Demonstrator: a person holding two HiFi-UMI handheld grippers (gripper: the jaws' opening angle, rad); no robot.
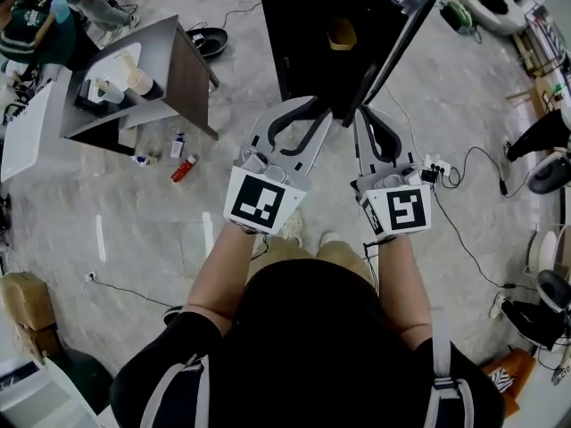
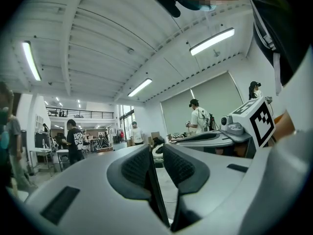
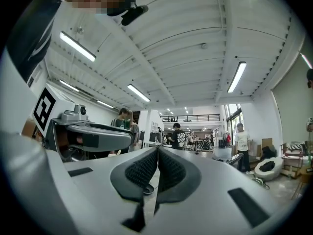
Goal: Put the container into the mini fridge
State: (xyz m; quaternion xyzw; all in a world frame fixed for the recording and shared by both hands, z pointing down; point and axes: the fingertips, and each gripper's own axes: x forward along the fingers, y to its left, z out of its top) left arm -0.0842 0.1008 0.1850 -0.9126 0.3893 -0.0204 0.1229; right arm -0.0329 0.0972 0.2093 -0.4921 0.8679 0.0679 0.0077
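The black mini fridge stands on the floor ahead of me, its door swung open to the right. A yellowish container sits inside the dark interior. My left gripper and right gripper are held side by side just in front of the fridge's lower edge, both shut with nothing between the jaws. In the left gripper view the left gripper points up at the room with its pads together. The right gripper shows the same in the right gripper view. Neither gripper view shows the fridge or the container.
A grey table with cups stands at the left. A red bottle and small items lie on the floor beside it. A power strip and cables run to the right of the fridge. Several people stand in the background.
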